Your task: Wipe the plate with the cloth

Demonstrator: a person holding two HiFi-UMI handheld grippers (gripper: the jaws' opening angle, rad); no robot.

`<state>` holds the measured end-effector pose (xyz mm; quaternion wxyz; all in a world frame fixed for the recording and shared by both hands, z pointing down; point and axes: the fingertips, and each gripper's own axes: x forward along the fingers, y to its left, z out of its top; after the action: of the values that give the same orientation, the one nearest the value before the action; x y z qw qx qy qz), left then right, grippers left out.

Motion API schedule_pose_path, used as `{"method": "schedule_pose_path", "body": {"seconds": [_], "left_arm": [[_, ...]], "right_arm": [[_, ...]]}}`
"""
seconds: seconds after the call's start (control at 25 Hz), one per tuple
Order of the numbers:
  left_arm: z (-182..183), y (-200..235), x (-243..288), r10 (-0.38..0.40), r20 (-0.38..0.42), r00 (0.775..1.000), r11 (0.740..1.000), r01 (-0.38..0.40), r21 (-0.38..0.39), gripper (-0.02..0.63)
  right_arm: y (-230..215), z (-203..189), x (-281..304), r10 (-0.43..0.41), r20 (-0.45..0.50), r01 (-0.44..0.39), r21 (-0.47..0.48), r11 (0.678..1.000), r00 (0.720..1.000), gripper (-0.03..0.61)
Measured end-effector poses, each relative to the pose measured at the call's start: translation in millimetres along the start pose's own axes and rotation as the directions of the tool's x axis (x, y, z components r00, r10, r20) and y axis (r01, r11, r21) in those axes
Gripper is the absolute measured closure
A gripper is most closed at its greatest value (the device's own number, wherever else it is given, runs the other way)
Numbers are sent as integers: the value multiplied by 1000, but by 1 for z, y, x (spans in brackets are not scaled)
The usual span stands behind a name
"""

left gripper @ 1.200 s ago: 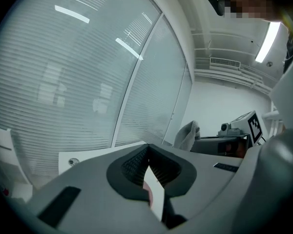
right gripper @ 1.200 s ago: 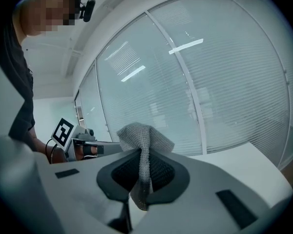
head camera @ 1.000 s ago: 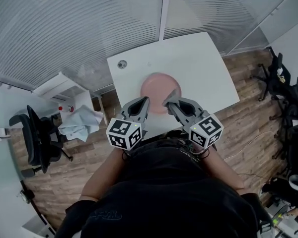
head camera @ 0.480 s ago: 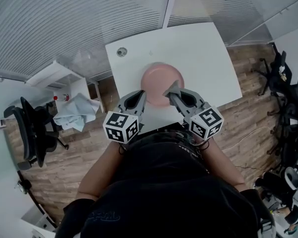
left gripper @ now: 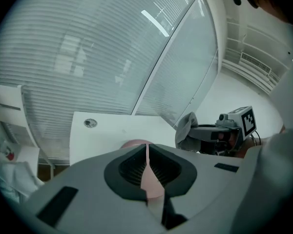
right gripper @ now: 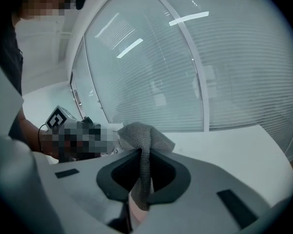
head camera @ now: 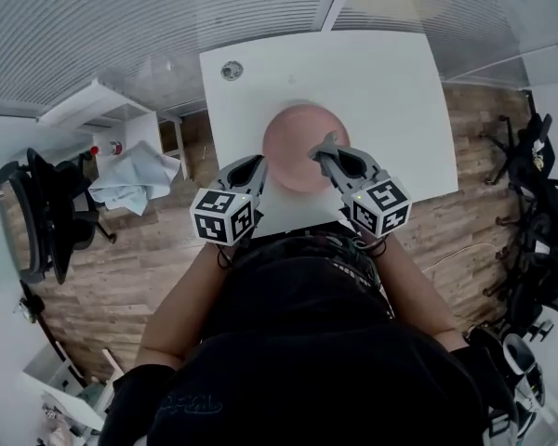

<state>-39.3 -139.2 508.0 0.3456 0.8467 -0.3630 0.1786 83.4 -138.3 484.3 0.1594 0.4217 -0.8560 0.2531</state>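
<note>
A pink plate sits on the white table near its front edge. My right gripper is shut on a grey cloth, which hangs over the plate's right part; whether it touches the plate is unclear. In the right gripper view the cloth bunches above the jaws of the right gripper and hangs between them. My left gripper hovers at the plate's left rim. Its jaws stand almost together and are just starting to part, with nothing between them; the plate shows past them.
A round cable grommet sits at the table's far left corner. A white side cabinet with a light blue cloth stands left of the table, and a black chair beyond it. Blinds close off the back.
Both grippers have sunk toward the plate and moved forward over it. The right one still holds the cloth.
</note>
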Motion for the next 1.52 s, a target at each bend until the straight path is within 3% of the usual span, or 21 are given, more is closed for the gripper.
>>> {"method": "schedule_pose_path", "body": {"seconds": [0.28, 0.72, 0.92, 1.08, 1.28, 1.52], "left_arm": [[-24, 26, 37, 53, -61, 997, 995, -57, -79, 570], [-67, 68, 86, 101, -184, 978, 981, -129, -146, 491], [-89, 78, 102, 108, -240, 965, 975, -150, -164, 491], [-100, 86, 108, 125, -279, 952, 970, -176, -167, 495], [-107, 92, 111, 144, -312, 939, 965, -202, -165, 563], [-107, 92, 111, 132, -315, 940, 967, -193, -168, 569]], "right_arm": [[-46, -39, 44, 16, -142, -5, 76, 997, 990, 546], [-97, -101, 107, -1, -397, 75, 171, 982, 918, 546], [-111, -111, 121, -25, -464, 117, 171, 978, 885, 546], [-121, -121, 132, -66, -538, 175, 155, 972, 840, 546], [-128, -135, 143, -94, -613, 192, 96, 977, 784, 548], [-125, -134, 157, -64, -624, 156, 94, 983, 779, 548]]}}
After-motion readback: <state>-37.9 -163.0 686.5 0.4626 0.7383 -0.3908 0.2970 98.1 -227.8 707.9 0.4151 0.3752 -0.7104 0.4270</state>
